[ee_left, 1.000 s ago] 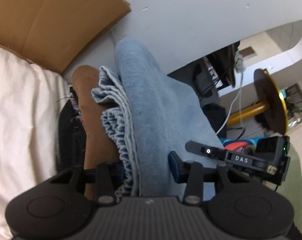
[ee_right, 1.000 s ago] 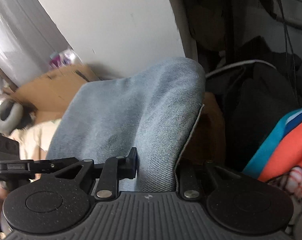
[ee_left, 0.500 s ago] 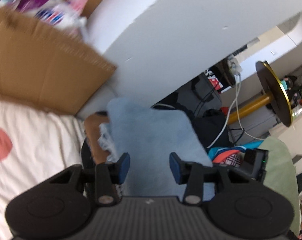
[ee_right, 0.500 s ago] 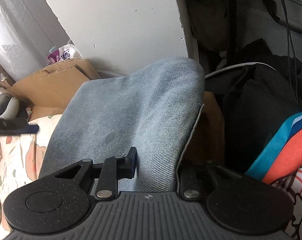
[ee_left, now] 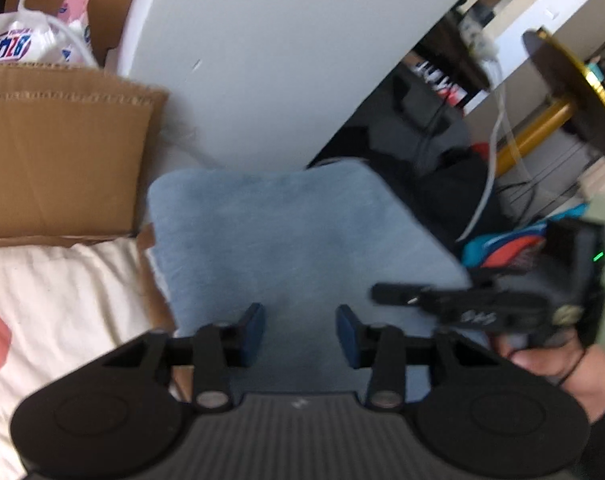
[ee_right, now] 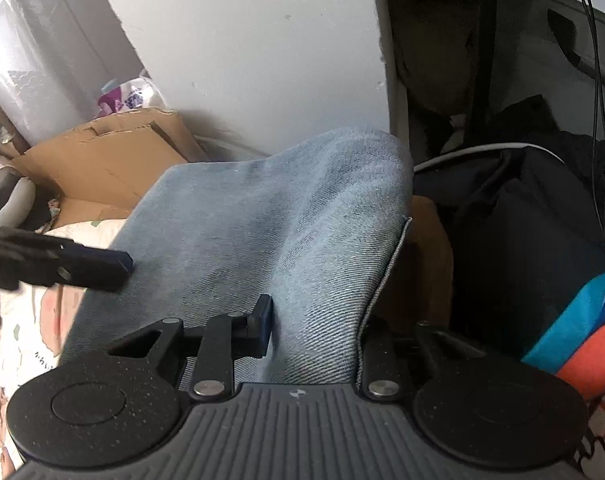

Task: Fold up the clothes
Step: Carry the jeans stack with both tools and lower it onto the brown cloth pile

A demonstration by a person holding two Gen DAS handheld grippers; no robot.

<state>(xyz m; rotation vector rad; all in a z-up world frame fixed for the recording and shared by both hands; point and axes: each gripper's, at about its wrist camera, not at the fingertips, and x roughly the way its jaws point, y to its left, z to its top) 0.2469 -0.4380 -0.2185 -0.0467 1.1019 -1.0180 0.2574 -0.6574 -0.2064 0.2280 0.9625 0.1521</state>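
1. One cardboard box (ee_left: 58,148) is seen beside the wall, with a printed plastic pack (ee_left: 18,44) behind it.
2. Folded blue jeans (ee_left: 286,236) are laid on the bed sheet (ee_left: 54,300).
3. The left gripper (ee_left: 298,330) is closing, clear of the denim that was between its pads a second ago.
4. The right gripper (ee_right: 314,320) is opening around a denim fold.
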